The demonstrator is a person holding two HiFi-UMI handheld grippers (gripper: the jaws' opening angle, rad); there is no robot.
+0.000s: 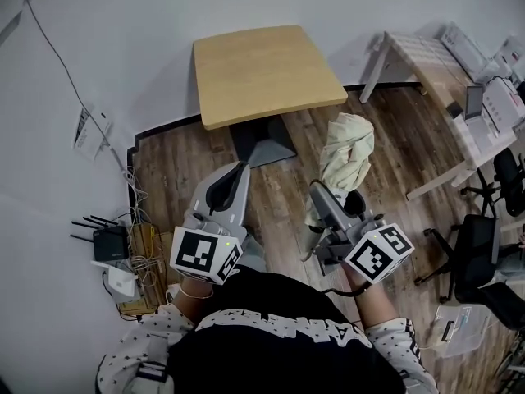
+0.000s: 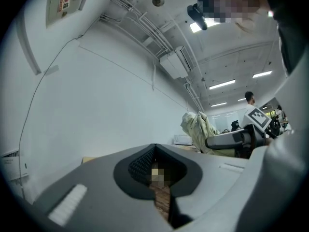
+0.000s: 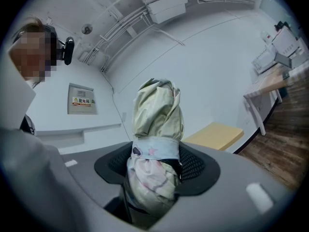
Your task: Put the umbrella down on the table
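Observation:
A folded pale yellow-green umbrella (image 1: pixel 346 156) stands upright in my right gripper (image 1: pixel 328 199), which is shut on its lower part. In the right gripper view the umbrella (image 3: pixel 157 144) fills the gap between the jaws, its strap wrapped round it. My left gripper (image 1: pixel 227 187) is shut with nothing in it, held level with the right one, to its left. Its jaws meet in the left gripper view (image 2: pixel 155 173), and the umbrella (image 2: pixel 199 129) shows off to the right. The small wooden table (image 1: pixel 262 72) stands ahead, beyond both grippers.
The table's dark base (image 1: pixel 261 142) rests on the wood floor. A router and cables (image 1: pixel 115 249) lie by the wall at left. A long white desk (image 1: pixel 447 89) and black office chairs (image 1: pixel 492 245) stand at right.

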